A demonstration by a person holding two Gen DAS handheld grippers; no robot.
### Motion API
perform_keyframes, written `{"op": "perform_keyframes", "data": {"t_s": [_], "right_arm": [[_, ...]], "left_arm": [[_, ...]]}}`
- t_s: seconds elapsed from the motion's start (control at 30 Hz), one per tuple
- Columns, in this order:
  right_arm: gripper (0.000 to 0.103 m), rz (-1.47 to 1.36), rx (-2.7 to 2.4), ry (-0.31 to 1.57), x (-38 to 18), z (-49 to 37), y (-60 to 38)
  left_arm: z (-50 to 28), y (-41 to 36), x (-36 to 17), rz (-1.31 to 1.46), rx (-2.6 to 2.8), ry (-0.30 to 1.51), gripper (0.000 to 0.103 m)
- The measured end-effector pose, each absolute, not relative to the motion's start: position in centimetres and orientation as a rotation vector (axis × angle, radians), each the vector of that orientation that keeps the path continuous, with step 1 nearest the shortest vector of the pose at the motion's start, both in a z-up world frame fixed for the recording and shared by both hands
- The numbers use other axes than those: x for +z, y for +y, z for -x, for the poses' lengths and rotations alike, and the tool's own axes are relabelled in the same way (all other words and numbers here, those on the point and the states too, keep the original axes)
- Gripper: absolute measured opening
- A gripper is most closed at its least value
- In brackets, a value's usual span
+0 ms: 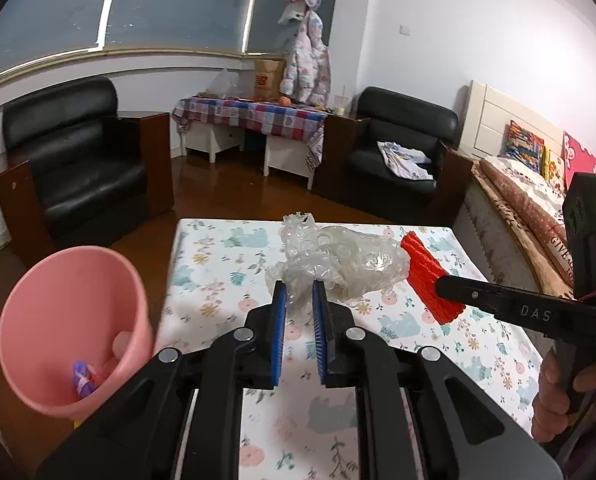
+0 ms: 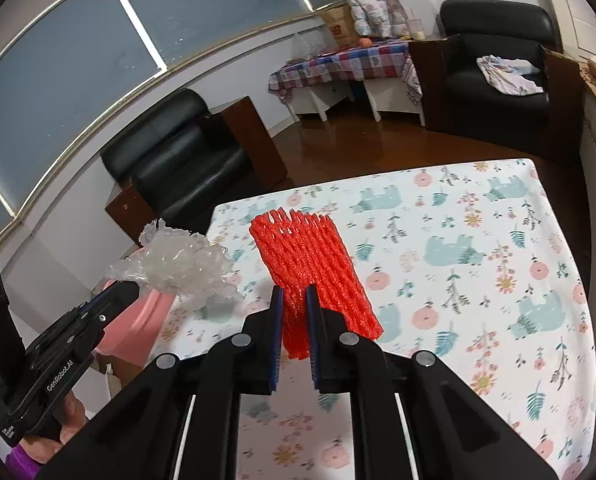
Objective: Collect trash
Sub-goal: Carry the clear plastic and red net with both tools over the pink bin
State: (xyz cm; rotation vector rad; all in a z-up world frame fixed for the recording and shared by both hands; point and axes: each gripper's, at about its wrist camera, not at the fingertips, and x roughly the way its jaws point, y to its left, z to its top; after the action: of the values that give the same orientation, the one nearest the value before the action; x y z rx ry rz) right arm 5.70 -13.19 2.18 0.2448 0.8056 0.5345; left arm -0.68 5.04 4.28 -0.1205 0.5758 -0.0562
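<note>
My left gripper [image 1: 299, 294] is shut on a crumpled clear plastic wrapper [image 1: 337, 262] and holds it above the table; the wrapper also shows in the right wrist view [image 2: 182, 262]. My right gripper [image 2: 295, 300] is shut on a red foam fruit net [image 2: 309, 268], held above the floral tablecloth [image 2: 477, 280]. The net also shows in the left wrist view [image 1: 427, 276], with the right gripper [image 1: 449, 284] clamped on it. A pink bin [image 1: 70, 328] stands at the table's left edge with some small trash inside; it is partly hidden in the right wrist view [image 2: 138, 320].
Two black armchairs [image 1: 78, 160] [image 1: 401, 148] stand on the wooden floor beyond the table. A side table with a checked cloth [image 1: 250, 114] is against the far wall. A bed [image 1: 537, 200] lies to the right.
</note>
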Motion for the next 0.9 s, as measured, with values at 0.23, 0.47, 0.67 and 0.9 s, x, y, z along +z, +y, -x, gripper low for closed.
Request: {"op": "perform_keyframes", "data": {"t_s": [0.23,0.47,0.67,0.9], "right_arm": [[0.011,-0.226,0.576,0.804,3.1,-4.3,-11.3],[0.011,-0.211,0.621,0.806,3.4,-3.6,-9.3],[0.011,-0.209,0.674,0.786,4.1,-3.3,-7.1],[0.011,-0.159,0.745,0.781,4.6,-3.3,-3.2]], "left_arm": [[3.1,6.7,4.7,0.148,-0.019,0.559,0.013],[4.9,8.4,5.0,0.169,0.023,0.531,0.013],[6.0,10.1,5.0,0.174,0.067,0.517,0.013],[7.0,12.6,5.0,0.191,0.139,0.501,0.013]]}}
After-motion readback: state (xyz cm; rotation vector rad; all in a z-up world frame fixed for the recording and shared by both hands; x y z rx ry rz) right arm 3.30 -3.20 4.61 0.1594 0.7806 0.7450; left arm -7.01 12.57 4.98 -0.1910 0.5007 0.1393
